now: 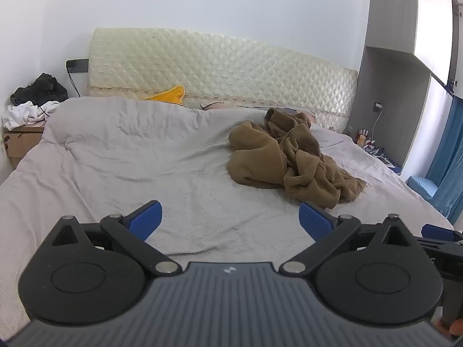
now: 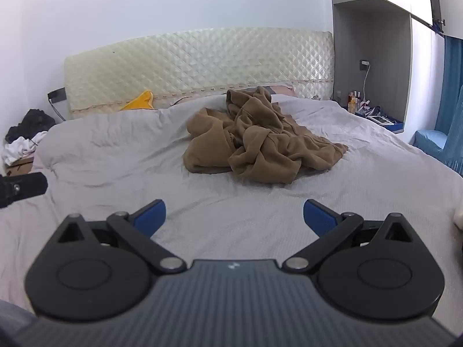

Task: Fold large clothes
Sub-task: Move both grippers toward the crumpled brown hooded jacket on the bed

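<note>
Two hand-held grippers are what I am steering over a wide bed with a rumpled pale grey cover (image 1: pixel 121 156). Behind it stands a cream quilted headboard (image 1: pixel 220 66), with a yellow cloth (image 1: pixel 169 95) poking up at its foot. On the far left, a heap of black and white clothes (image 1: pixel 31 101) sits on a brown bedside stand. On the right I see a grey cupboard (image 2: pixel 370 43), small bottles (image 2: pixel 354 98) on a low shelf and a blue curtain (image 2: pixel 453 92).

My left hand-held gripper (image 1: pixel 230 217) and right hand-held gripper (image 2: pixel 234 215) both stand wide open with nothing between their blue pads.

One crumpled brown garment (image 2: pixel 254 141) lies on the bed well ahead, right of the left gripper's line, almost straight before the right one. Bare cover lies between.
</note>
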Tool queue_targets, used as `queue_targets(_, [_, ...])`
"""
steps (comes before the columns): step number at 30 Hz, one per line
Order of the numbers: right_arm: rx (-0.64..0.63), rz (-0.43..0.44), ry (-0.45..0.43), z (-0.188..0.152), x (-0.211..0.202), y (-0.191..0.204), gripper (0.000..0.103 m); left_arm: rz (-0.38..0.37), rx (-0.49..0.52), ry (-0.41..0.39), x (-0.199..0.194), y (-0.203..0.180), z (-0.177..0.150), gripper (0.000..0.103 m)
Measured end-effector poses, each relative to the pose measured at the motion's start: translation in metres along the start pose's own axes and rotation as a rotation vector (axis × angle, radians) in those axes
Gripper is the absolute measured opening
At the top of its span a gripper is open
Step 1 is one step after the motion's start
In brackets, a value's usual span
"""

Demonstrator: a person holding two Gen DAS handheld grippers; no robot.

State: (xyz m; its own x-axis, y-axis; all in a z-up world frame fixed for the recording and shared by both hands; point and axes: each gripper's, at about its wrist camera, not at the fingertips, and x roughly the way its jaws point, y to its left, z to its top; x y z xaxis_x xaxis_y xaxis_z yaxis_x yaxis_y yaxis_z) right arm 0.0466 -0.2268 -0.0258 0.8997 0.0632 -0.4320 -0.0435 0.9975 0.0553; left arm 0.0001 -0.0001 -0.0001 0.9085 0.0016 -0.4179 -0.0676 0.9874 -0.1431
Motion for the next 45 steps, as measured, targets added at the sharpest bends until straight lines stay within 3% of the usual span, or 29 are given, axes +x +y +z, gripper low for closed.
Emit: queue_targets(45, [0.006, 0.014, 0.003, -0.02, 0.004, -0.001, 0.103, 0.008, -0.008, 0.011, 0.014, 0.013, -0.014, 0.103])
